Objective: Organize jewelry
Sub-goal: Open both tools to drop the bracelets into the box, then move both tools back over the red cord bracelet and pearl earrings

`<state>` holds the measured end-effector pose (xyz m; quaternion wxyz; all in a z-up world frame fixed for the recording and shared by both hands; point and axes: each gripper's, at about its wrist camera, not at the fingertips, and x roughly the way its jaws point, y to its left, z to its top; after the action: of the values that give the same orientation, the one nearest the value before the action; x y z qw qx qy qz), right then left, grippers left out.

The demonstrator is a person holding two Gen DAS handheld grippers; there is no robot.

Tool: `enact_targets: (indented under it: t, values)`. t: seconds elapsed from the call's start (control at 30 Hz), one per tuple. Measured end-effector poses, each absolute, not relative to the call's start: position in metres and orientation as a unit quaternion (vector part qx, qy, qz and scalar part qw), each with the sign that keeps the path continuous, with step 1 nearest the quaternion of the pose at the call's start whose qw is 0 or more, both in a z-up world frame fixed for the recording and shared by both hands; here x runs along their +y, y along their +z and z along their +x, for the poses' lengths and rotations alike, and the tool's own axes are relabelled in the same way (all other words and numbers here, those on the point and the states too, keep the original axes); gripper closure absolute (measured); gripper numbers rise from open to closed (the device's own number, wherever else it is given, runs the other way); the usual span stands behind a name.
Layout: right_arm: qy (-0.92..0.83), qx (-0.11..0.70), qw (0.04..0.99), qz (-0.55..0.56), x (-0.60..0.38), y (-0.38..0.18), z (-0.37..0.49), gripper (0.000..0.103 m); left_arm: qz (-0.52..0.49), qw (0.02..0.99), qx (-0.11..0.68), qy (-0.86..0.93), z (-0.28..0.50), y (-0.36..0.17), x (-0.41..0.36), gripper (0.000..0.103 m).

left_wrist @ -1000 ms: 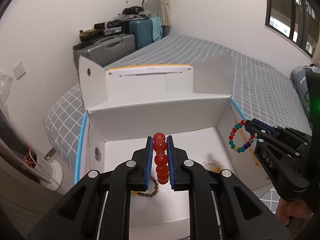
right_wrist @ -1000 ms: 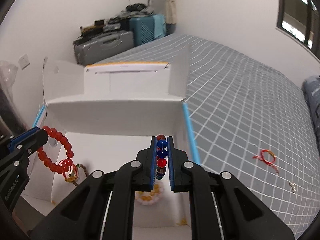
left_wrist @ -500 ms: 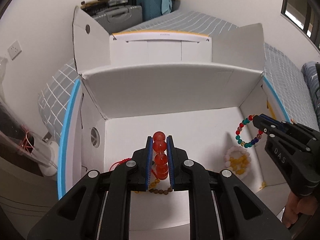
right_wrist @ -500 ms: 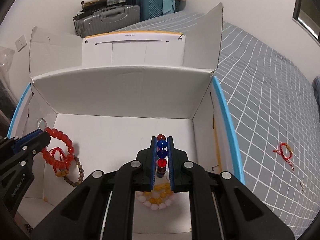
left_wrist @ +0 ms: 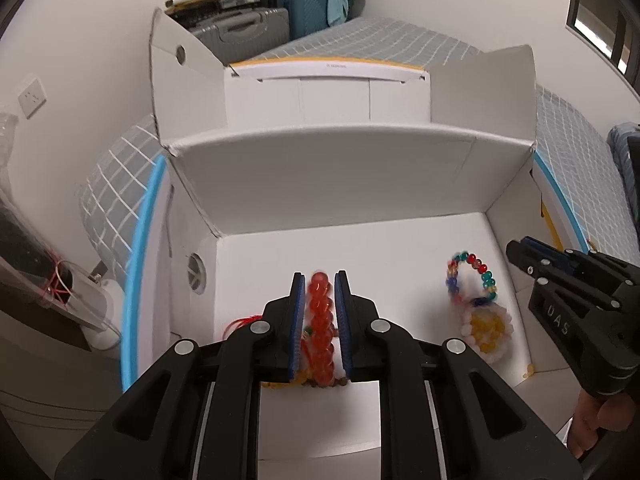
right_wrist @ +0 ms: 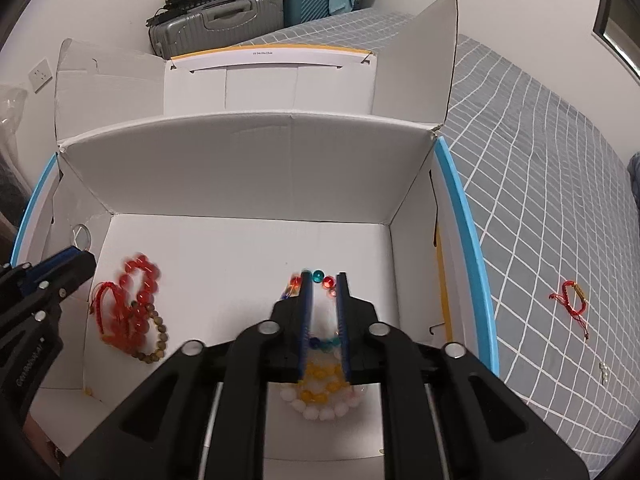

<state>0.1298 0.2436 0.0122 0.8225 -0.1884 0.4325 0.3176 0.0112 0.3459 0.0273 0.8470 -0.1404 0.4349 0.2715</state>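
Two bracelets are the things in play, both already inside the white box [right_wrist: 248,184] on the bed [right_wrist: 540,160]. Red bead bracelet [left_wrist: 320,320] sits between the pads of the left tool [left_wrist: 319,320], long axis running straight along the fingers, near-to-far; it looks blurred and loose, with gaps either side, so I read it as let go and dropping to the box floor at the near left, onto the brown bead string [right_wrist: 154,336] and red cord [right_wrist: 102,300] already there. Multicolour bead bracelet [right_wrist: 316,308] lies under the right tool [right_wrist: 322,312], draped over the white-and-yellow bracelet [right_wrist: 320,396] at the near right of the box floor; beads show past the tips and between the fingers, nothing pinched. Both tools have just been opening, each with its bracelet still in the gap but not gripped. Each tool is directly above its own piece, so the next move is probably a straight pull-back up and out along the finger axis, watching for beads snagging on a pad. Still outside: red cord bracelet [right_wrist: 572,300] and a small pale piece [right_wrist: 604,370] on the bed, right of the box; right tool is the nearer one.
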Motion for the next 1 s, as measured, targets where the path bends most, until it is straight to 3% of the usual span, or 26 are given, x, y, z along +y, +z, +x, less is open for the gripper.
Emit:
enact_targets:
  t: [0.03, 0.1, 0.17, 0.23, 0.27, 0.33, 0.57, 0.7, 1.0]
  values:
    - [0.319, 0.432, 0.823, -0.184, 0.243, 0.013, 0.130, 0.072, -0.141, 0.848, 0.434, 0.272, 0.010, 0.028, 0.345, 0.078]
    - [0.320, 0.429, 0.826, -0.178, 0.243, 0.017, 0.131, 0.065, -0.143, 0.849, 0.427, 0.276, 0.008, 0.031, 0.346, 0.059]
    - [0.319, 0.426, 0.829, -0.173, 0.241, 0.020, 0.130, 0.052, -0.139, 0.850, 0.423, 0.283, 0.008, 0.033, 0.346, 0.053]
    - [0.313, 0.421, 0.835, -0.164, 0.238, 0.024, 0.131, 0.036, -0.141, 0.852, 0.417, 0.285, 0.006, 0.037, 0.346, 0.039]
    - [0.306, 0.419, 0.840, -0.159, 0.236, 0.027, 0.132, 0.033, -0.140, 0.853, 0.413, 0.286, 0.005, 0.038, 0.346, 0.033]
    - [0.297, 0.413, 0.848, -0.151, 0.232, 0.031, 0.134, 0.025, -0.134, 0.855, 0.409, 0.289, 0.004, 0.042, 0.345, 0.030]
    - [0.283, 0.395, 0.864, -0.130, 0.214, 0.046, 0.138, 0.012, -0.129, 0.860, 0.397, 0.293, 0.003, 0.047, 0.340, 0.011]
    - [0.282, 0.384, 0.871, -0.118, 0.203, 0.056, 0.137, 0.008, -0.128, 0.864, 0.389, 0.294, 0.001, 0.052, 0.336, 0.006]
    - [0.253, 0.360, 0.890, -0.115, 0.161, 0.079, 0.135, 0.008, -0.117, 0.880, 0.369, 0.274, 0.011, 0.072, 0.306, 0.006]
